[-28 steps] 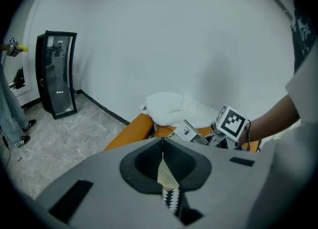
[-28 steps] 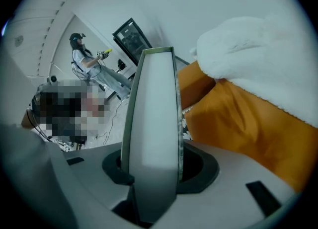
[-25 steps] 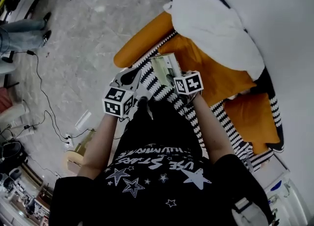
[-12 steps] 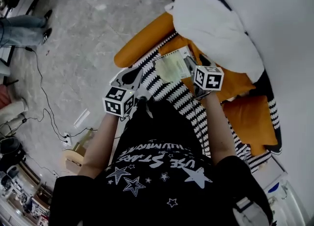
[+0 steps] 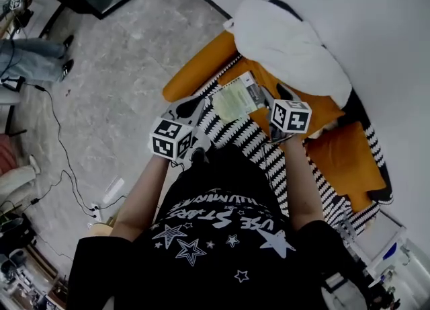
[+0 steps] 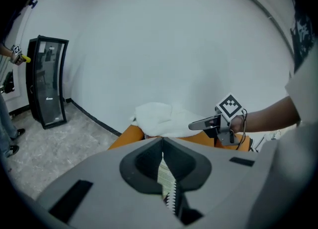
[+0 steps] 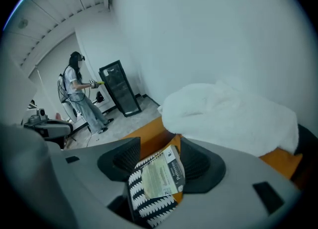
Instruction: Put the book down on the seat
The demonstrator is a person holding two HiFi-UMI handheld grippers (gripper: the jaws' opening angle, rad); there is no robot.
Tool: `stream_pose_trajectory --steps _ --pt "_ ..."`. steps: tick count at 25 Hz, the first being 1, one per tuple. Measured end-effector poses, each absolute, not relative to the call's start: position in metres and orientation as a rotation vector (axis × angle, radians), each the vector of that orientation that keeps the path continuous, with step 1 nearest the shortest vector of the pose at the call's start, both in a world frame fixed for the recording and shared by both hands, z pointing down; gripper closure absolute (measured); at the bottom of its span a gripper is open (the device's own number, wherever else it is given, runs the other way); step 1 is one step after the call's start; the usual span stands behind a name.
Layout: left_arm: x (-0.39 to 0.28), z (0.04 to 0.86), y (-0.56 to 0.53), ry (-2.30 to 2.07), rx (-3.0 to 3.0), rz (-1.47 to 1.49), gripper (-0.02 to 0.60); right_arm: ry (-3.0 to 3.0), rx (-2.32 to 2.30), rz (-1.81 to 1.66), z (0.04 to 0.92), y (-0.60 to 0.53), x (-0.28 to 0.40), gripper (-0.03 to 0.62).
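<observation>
- Head view: book (image 5: 236,98) lies flat on striped seat (image 5: 250,138), long axis running sideways toward my right gripper (image 5: 275,97).
- Right jaws spread apart, gripping nothing; my left gripper (image 5: 193,106) is pressed together.

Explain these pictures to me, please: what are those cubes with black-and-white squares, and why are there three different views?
There is no robot here. A person holds a two-jaw gripper in each hand, and the patterned cubes are part of those grippers.

The head view comes from a camera on the person's head, looking steeply down. The other two come from cameras riding on each gripper, looking along its jaws.

Below is an orange chair with a striped seat cover and a white cushion at the back. A book lies on the striped cover.

The right gripper has its jaws apart. The book shows between them but rests on the cover, not gripped. The left gripper has its jaws together and holds nothing.
</observation>
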State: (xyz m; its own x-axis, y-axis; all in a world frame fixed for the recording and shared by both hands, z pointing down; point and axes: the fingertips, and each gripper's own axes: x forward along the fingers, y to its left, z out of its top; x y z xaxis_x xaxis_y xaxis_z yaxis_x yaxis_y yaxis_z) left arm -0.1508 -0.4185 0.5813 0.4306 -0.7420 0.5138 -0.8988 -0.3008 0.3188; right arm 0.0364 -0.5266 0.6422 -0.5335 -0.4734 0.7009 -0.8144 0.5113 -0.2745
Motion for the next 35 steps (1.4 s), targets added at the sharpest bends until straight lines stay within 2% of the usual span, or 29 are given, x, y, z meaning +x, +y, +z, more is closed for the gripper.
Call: stream_pose_trajectory --steps 13,21,35 --pt "-0.153 0.533 -0.351 -1.304 2.299 0.321 0.572 -2.257 1.187 0.777 0.588 -0.412 0.041 0.435" --pt "-0.149 0.506 -0.313 -1.260 2.384 0.281 0.572 -2.255 1.273 0.713 0.564 -0.345 0.045 0.534" --pt "-0.118 0.515 -0.262 -1.107 2.444 0.277 0.572 -2.185 1.395 0.695 0.555 -0.250 0.082 0.560"
